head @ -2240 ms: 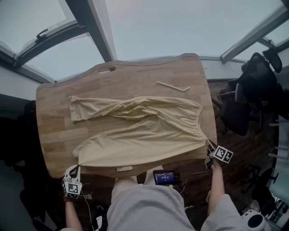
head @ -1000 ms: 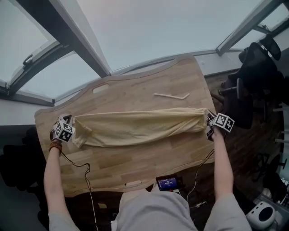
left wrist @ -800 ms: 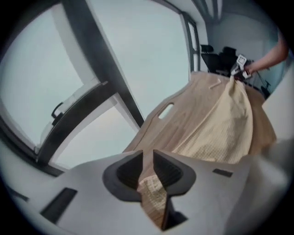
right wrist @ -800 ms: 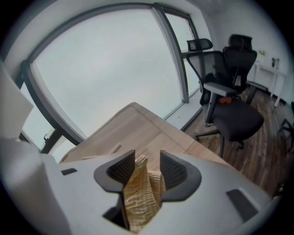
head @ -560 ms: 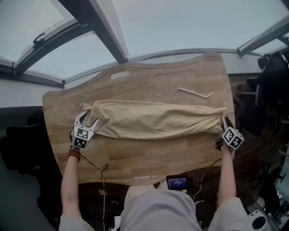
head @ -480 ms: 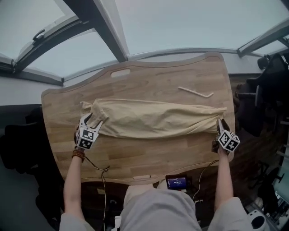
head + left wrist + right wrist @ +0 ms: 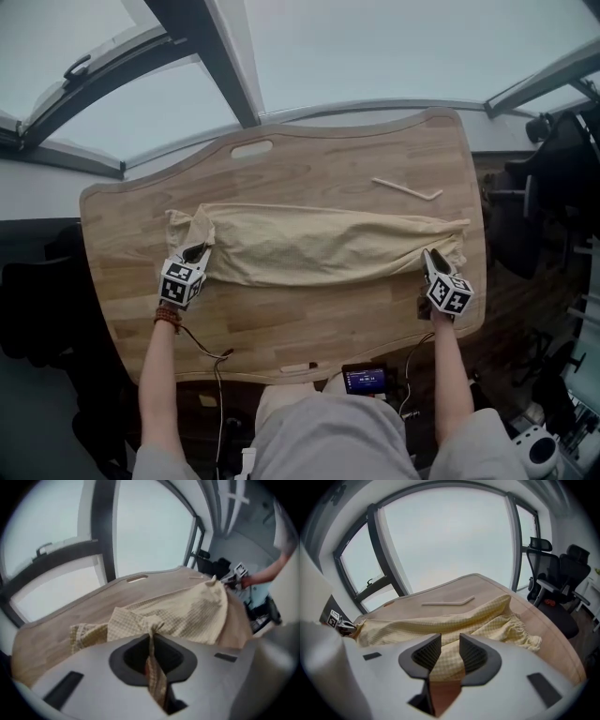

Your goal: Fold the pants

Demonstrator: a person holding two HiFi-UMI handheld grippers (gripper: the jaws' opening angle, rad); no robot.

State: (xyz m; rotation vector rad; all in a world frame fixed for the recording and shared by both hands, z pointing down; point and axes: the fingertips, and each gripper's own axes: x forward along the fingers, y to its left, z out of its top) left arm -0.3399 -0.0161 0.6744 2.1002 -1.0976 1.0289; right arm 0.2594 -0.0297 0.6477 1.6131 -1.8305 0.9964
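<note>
The pale yellow pants (image 7: 319,246) lie folded lengthwise across the wooden table (image 7: 281,319), legs to the left and waistband to the right. My left gripper (image 7: 195,251) is at the leg end. In the left gripper view its jaws have just been closing, and the left gripper (image 7: 151,634) is now shut on a pinched fold of the pants (image 7: 197,611). My right gripper (image 7: 433,260) is at the waist end. The right gripper (image 7: 450,644) has narrowed a little but stands open; the pants (image 7: 454,620) show through the gap and the pads do not press on them.
A thin bent stick (image 7: 406,188) lies on the table's far right. Black office chairs (image 7: 553,178) stand off the right edge. A small screen device (image 7: 364,378) sits below the near edge, and a cable (image 7: 202,342) trails from my left arm.
The spread pants were folded leg over leg. Both grippers then came back toward the near side. The left one stood open at the leg end and now grips cloth; the right one let go.
</note>
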